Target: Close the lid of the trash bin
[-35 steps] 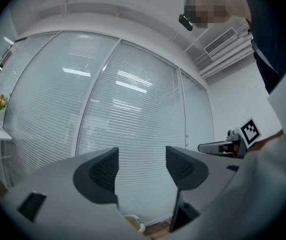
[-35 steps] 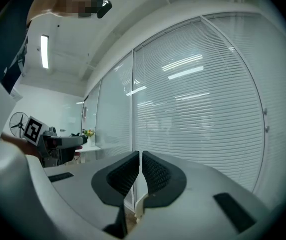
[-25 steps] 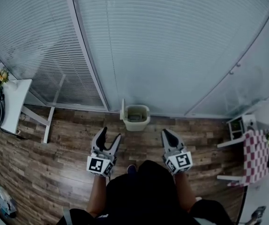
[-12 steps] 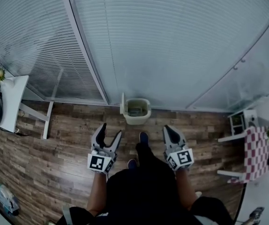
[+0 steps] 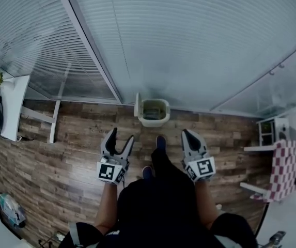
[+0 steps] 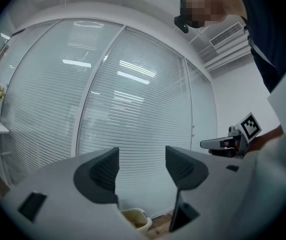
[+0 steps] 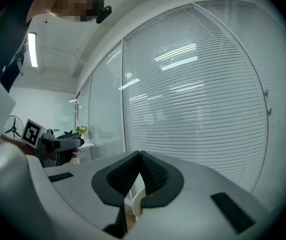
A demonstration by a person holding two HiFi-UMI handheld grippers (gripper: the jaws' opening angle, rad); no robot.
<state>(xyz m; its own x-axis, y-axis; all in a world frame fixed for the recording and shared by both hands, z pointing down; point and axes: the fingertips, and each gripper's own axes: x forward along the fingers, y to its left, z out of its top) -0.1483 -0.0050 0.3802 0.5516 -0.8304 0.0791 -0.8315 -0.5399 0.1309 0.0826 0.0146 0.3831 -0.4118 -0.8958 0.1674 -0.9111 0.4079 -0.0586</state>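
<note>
A small cream trash bin [image 5: 153, 112] stands on the wood floor against the glass wall, its lid [image 5: 137, 105] raised upright on its left side. In the left gripper view the trash bin [image 6: 137, 220] shows low between the jaws. My left gripper [image 5: 120, 140] is open and empty, short of the bin and to its left. My right gripper [image 5: 187, 134] is shut with nothing in it, short of the bin and to its right. In the right gripper view a strip of the bin's lid [image 7: 137, 201] shows below the closed jaws.
Frosted glass walls with blinds [image 5: 189, 45] run behind the bin. A white table [image 5: 11, 107] with flowers stands at the left, a checkered table [image 5: 286, 169] and white shelf [image 5: 271, 130] at the right. My shoe [image 5: 160, 141] is on the floor between the grippers.
The bin has come nearer as I stepped forward; one foot now shows between the grippers. Both grippers keep their states.
</note>
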